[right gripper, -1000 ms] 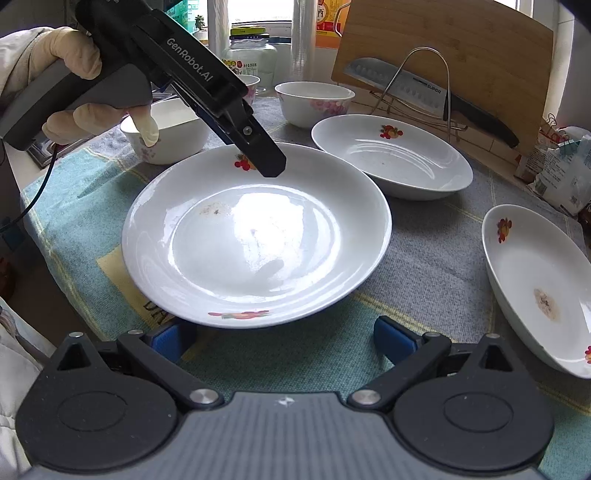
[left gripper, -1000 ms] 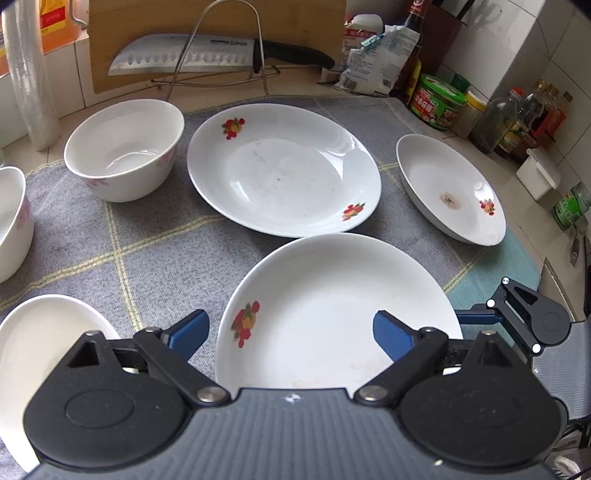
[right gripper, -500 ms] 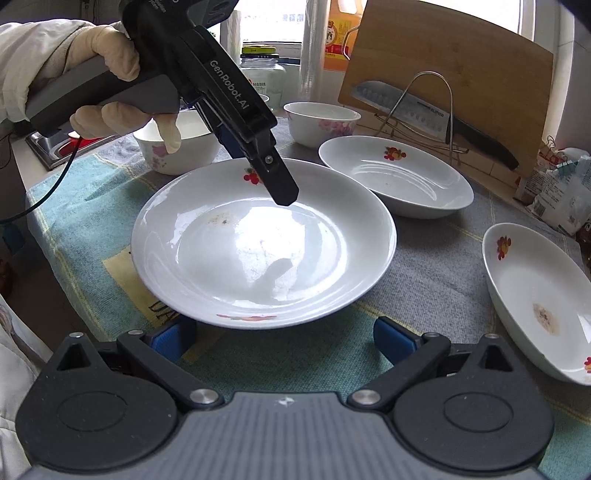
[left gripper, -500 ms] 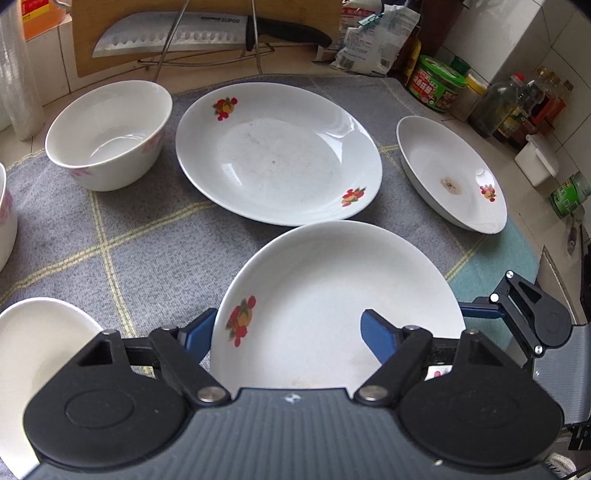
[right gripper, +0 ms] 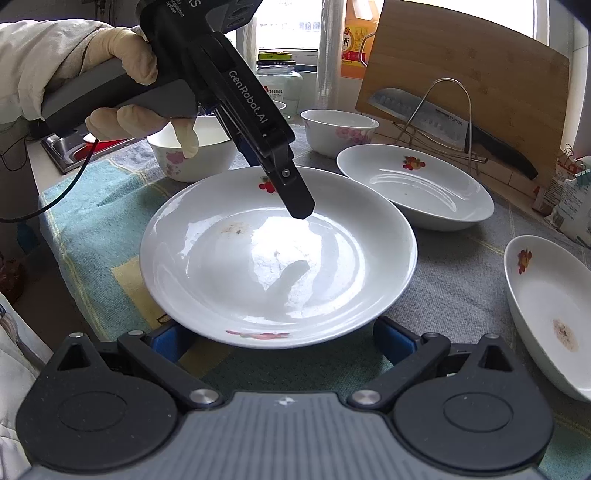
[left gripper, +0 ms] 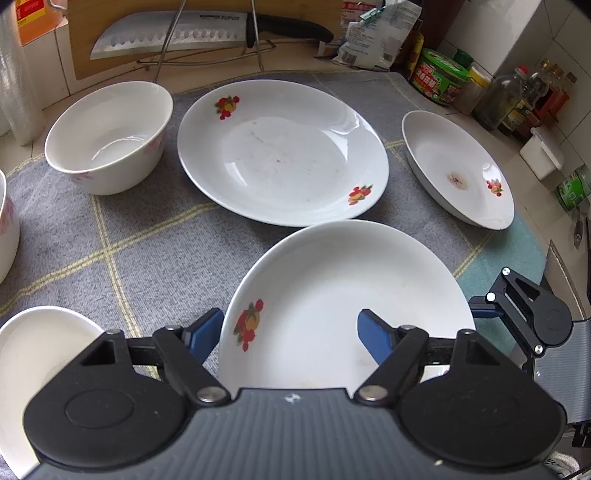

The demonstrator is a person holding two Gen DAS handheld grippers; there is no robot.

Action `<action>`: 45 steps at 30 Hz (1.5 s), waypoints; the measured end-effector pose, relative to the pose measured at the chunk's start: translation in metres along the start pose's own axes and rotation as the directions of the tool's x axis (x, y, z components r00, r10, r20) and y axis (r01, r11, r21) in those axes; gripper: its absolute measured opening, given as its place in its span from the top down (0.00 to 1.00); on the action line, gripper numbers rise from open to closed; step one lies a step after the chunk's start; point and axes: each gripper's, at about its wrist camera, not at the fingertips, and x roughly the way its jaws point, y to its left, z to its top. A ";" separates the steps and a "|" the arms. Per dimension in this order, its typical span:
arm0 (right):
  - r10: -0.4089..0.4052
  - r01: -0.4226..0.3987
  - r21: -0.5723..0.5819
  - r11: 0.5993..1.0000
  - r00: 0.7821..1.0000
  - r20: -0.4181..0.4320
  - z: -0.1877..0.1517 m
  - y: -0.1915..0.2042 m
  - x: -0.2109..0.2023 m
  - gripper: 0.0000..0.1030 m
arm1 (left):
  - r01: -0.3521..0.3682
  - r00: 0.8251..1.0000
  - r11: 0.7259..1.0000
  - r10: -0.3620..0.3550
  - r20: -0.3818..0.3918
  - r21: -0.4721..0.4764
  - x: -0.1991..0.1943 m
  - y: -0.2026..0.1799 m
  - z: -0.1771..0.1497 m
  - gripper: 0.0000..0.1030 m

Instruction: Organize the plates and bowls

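Note:
A white fruit-print plate (left gripper: 343,295) lies nearest on the grey cloth; it also shows in the right wrist view (right gripper: 277,254). My left gripper (left gripper: 290,332) straddles its near-left rim, one blue finger outside, one inside; it is not clamped. From the right wrist view the left gripper (right gripper: 295,199) points down over this plate. My right gripper (right gripper: 280,338) is open, fingers either side of the plate's near rim. A second plate (left gripper: 280,151) lies behind, a third (left gripper: 458,170) at right. A white bowl (left gripper: 107,136) stands back left.
A wooden board with a knife on a wire rack (left gripper: 207,33) leans at the back. Jars and bottles (left gripper: 495,92) crowd the right edge. Two more bowls (left gripper: 40,354) sit at the left. A teal mat (right gripper: 92,236) lies under the cloth.
My left gripper has moved forward over the near plate and narrowed around its rim. The right gripper has stayed put; the left tool looms larger in its view.

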 end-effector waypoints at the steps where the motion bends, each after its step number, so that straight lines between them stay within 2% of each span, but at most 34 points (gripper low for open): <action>1: 0.000 0.000 -0.002 1.000 1.000 0.000 0.000 0.001 0.000 0.00 | -0.003 1.000 1.000 0.003 -0.001 0.000 0.000 0.000 0.000 0.24; 5: -0.017 0.017 -0.043 0.999 1.000 0.016 0.003 0.007 0.000 0.00 | -0.001 1.000 1.000 0.001 -0.003 0.004 0.001 -0.002 0.000 0.24; 10: -0.007 0.008 -0.028 1.000 1.000 0.028 0.002 0.005 0.001 0.00 | -0.008 1.000 1.000 0.008 -0.005 0.013 0.001 -0.004 0.000 0.25; 13: -0.013 0.014 -0.022 1.000 0.999 0.031 0.001 0.007 0.000 0.00 | -0.023 1.000 0.999 0.024 -0.006 0.032 0.001 -0.005 0.000 0.29; 20: -0.003 0.003 -0.012 1.000 1.000 0.026 0.001 0.005 0.001 0.00 | 0.010 1.000 0.998 -0.008 -0.030 0.061 0.005 -0.001 0.004 0.31; 21: 0.000 0.000 -0.012 1.000 1.000 0.025 0.001 0.005 0.002 0.00 | 0.009 0.999 0.998 -0.007 -0.038 0.054 0.006 0.000 0.005 0.34; 24: -0.001 0.001 -0.014 1.000 1.000 0.015 0.002 0.005 0.002 0.00 | 0.014 0.998 0.998 -0.011 -0.056 0.062 0.006 0.001 0.007 0.36; 33: -0.002 0.002 -0.021 1.000 1.000 0.008 0.005 0.005 0.003 0.00 | -0.008 0.994 0.992 0.023 -0.109 0.129 0.011 -0.006 0.009 0.36; 45: -0.005 0.005 0.013 1.000 1.000 -0.008 0.010 -0.001 -0.001 0.00 | 0.001 0.996 0.991 0.011 -0.090 0.133 0.002 -0.010 0.010 0.36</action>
